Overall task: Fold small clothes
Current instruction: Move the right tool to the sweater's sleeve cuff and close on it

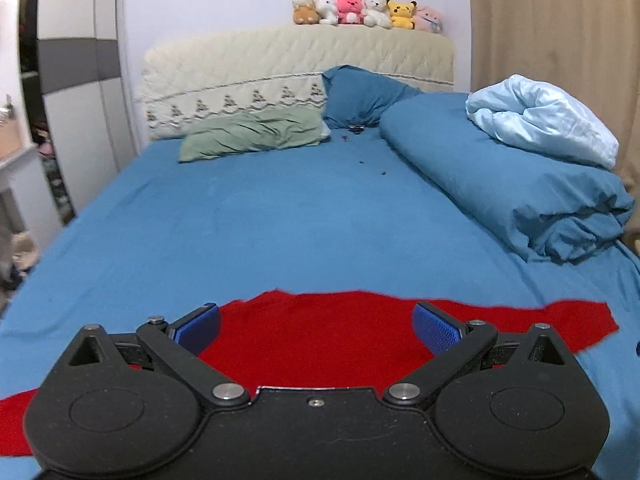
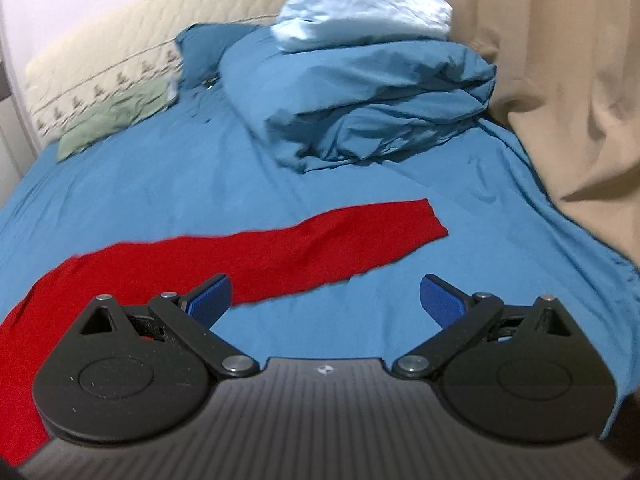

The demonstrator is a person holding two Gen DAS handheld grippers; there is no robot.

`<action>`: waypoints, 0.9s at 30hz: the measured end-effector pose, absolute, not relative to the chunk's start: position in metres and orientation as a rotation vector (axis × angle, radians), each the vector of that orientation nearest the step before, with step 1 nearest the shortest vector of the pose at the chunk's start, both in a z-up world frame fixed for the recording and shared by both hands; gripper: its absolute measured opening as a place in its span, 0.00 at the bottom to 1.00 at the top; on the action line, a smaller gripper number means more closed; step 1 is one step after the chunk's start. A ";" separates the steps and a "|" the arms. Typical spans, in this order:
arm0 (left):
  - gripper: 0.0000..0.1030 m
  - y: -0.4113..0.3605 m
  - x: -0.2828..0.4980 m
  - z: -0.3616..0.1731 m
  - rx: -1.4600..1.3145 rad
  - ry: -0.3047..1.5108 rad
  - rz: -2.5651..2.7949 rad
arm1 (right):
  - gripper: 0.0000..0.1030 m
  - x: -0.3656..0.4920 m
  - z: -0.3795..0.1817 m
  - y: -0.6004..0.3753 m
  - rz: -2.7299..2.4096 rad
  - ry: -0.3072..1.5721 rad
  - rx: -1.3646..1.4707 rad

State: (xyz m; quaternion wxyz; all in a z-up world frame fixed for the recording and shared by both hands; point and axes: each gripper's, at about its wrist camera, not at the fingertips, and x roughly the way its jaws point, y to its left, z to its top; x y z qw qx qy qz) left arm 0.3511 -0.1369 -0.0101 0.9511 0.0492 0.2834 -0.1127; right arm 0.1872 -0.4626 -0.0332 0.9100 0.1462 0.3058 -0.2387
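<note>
Both my left tongs [image 1: 316, 330] and right tongs [image 2: 325, 300] gape wide, empty, over the flat red garment [image 1: 328, 340], its sleeve [image 2: 320, 244] reaching toward 2 o'clock, ready for folding.

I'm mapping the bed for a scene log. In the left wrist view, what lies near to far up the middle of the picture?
left gripper → red garment → blue sheet → blue pillow → quilted headboard → plush toys

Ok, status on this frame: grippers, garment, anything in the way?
Left gripper open over red garment, holding nothing. Right gripper open, empty, over bare sheet beside its sleeve. Garment lies spread, unfolded. Rolled duvet farther up the bed, clear.
</note>
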 end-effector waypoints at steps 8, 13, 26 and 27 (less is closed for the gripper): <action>1.00 -0.193 0.448 -0.106 0.071 0.694 -0.315 | 1.00 0.249 -0.133 -0.524 -0.582 0.592 0.345; 1.00 -0.212 0.482 -0.162 0.082 0.790 -0.309 | 0.77 0.270 -0.185 -0.552 -0.608 0.609 0.433; 1.00 -0.215 0.508 -0.213 0.112 0.852 -0.348 | 0.20 0.289 -0.213 -0.579 -0.719 0.480 0.543; 1.00 -0.211 0.511 -0.213 0.109 0.855 -0.365 | 0.20 0.290 -0.210 -0.578 -0.722 0.474 0.545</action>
